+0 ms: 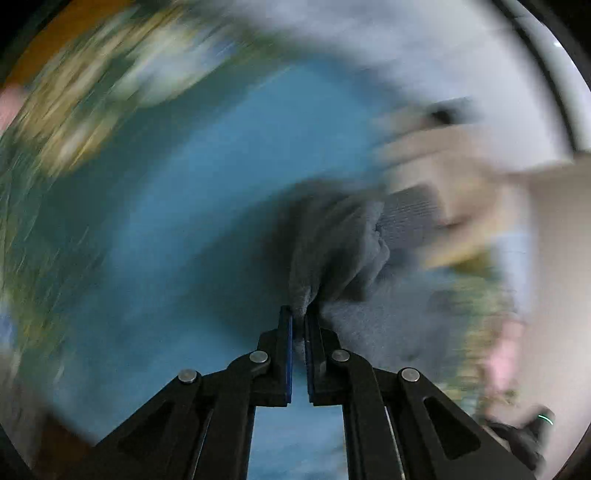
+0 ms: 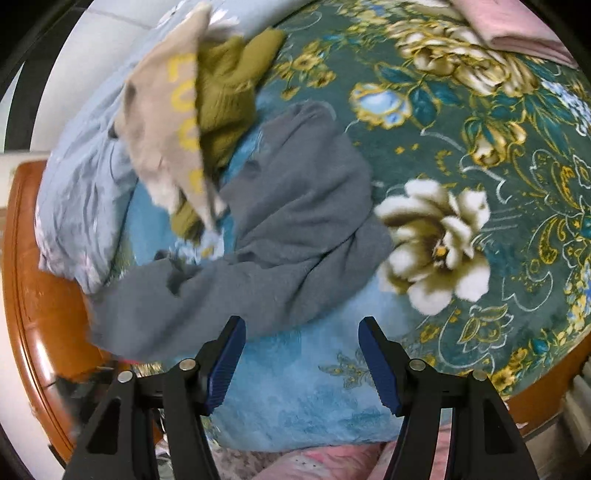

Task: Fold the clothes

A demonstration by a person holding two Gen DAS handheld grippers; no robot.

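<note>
One grey garment [image 2: 295,221] runs lengthwise from wooden bed frame [image 2: 33,258] toward floral blanket [image 2: 480,129]; left gripper [image 1: 298,314] pinches it, right gripper [image 2: 301,328] gapes wide.

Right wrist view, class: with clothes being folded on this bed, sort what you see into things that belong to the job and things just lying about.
Belongs to the job:
- grey garment, pinched in the left claw
- beige garment with yellow letters
- olive garment
- right claw, open and empty

Just lying about:
- floral blanket
- folded pink cloth
- wooden bed frame
</note>
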